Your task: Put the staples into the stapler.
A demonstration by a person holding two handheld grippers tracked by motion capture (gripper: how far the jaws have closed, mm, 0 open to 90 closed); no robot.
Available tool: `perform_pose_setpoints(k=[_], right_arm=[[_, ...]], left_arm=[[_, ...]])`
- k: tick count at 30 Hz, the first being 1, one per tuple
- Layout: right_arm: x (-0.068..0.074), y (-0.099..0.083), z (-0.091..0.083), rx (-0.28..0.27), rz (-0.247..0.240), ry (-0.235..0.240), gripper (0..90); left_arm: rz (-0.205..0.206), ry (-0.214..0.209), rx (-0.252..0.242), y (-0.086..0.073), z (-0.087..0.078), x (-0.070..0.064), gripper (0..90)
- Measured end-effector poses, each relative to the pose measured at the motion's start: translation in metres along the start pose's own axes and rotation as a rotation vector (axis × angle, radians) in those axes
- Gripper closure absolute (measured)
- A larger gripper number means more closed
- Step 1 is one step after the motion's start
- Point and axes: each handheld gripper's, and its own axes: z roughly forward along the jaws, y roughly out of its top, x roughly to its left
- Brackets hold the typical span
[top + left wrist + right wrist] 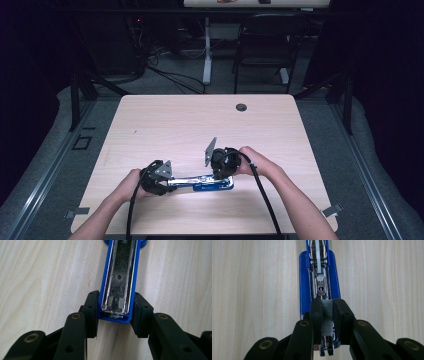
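stapler [200,182] opened flat on table [150,125], long axis left-right | left gripper [115,315] clamped on lid's end | right gripper [327,312] pinching staples [327,320] directly over magazine channel, strip parallel to it | next, likely: lower straight in

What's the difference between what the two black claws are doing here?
The left gripper is clamped across the blue end of the opened stapler; the right gripper is shut on a small strip of staples. The left one lies low, in line with the stapler; the right one tips down over the stapler's metal channel. Both are shut and hand-held.
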Motion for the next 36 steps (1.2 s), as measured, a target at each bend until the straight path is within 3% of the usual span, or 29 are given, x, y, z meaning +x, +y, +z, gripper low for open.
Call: perform_pose_setpoints(k=[15, 36], right_arm=[[0.0008, 0.0027, 0.0054, 0.043, -0.043, 0.007, 78.2], [0.001, 0.0039, 0.008, 0.046, -0.078, 0.015, 77.9]], left_arm=[[-0.002, -0.001, 0.0, -0.0001, 0.0, 0.0001, 62.9], [-0.003, -0.003, -0.002, -0.0003, 0.0, 0.0003, 62.9]])
